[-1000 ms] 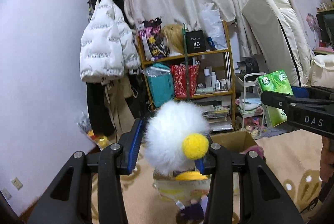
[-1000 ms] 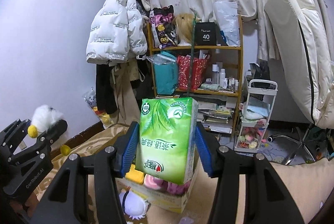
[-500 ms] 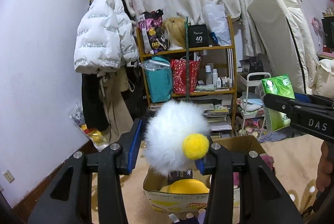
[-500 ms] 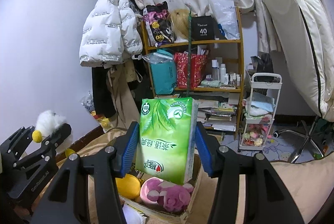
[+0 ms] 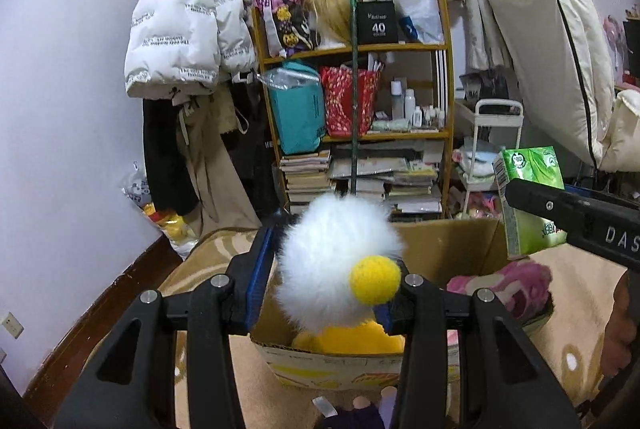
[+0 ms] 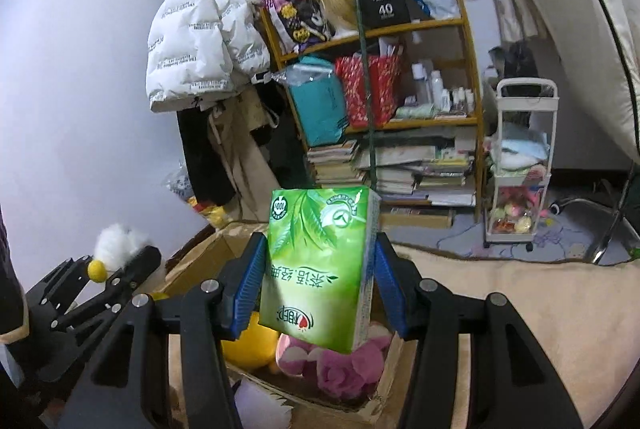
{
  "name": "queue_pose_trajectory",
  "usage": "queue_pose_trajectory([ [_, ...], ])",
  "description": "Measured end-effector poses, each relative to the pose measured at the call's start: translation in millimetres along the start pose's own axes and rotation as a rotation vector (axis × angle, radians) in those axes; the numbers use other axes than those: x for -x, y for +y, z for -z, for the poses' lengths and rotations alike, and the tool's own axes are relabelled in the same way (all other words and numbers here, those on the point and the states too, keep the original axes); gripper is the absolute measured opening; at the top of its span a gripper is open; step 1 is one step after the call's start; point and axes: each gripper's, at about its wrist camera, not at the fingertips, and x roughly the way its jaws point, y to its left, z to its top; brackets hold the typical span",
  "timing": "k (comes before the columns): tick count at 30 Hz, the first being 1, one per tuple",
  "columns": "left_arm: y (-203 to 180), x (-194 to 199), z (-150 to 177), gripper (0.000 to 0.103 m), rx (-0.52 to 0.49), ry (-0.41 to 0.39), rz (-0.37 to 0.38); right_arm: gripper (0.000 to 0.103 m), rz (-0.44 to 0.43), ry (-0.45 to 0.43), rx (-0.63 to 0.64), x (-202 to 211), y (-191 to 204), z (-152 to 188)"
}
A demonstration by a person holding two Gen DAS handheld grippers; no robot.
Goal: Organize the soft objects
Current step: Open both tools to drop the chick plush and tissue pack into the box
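Observation:
My left gripper [image 5: 328, 281] is shut on a white fluffy plush toy with a yellow ball [image 5: 340, 269] and holds it over the near left part of an open cardboard box [image 5: 448, 249]. My right gripper [image 6: 320, 269] is shut on a green tissue pack [image 6: 320, 261] and holds it above the same box [image 6: 200, 257]. A yellow plush [image 5: 348, 339] and a pink plush [image 5: 516, 285] lie in the box. The left gripper with its toy [image 6: 116, 241] shows at the left of the right wrist view. The tissue pack [image 5: 528, 197] shows at the right of the left wrist view.
The box stands on a beige patterned rug [image 6: 520, 293]. Behind it are a cluttered wooden shelf [image 5: 360, 109], a white puffer jacket [image 5: 184, 29] hung on the wall, a white trolley [image 6: 520, 165] and a leaning mattress [image 5: 548, 41]. A small dark plush [image 5: 352, 417] lies before the box.
Both grippers have moved forward and down toward the box, which now looms larger beneath them. Each still holds its object.

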Motion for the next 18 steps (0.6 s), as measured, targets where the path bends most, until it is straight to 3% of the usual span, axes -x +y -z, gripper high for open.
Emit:
queue_pose_trajectory([
  [13, -17, -37, 23, 0.045, -0.035, 0.124, 0.043, 0.057, 0.004, 0.084, 0.013, -27, -9, 19],
  [18, -19, -35, 25, 0.057, -0.042, 0.118, 0.038, 0.057, -0.022, 0.089, 0.002, -28, -10, 19],
])
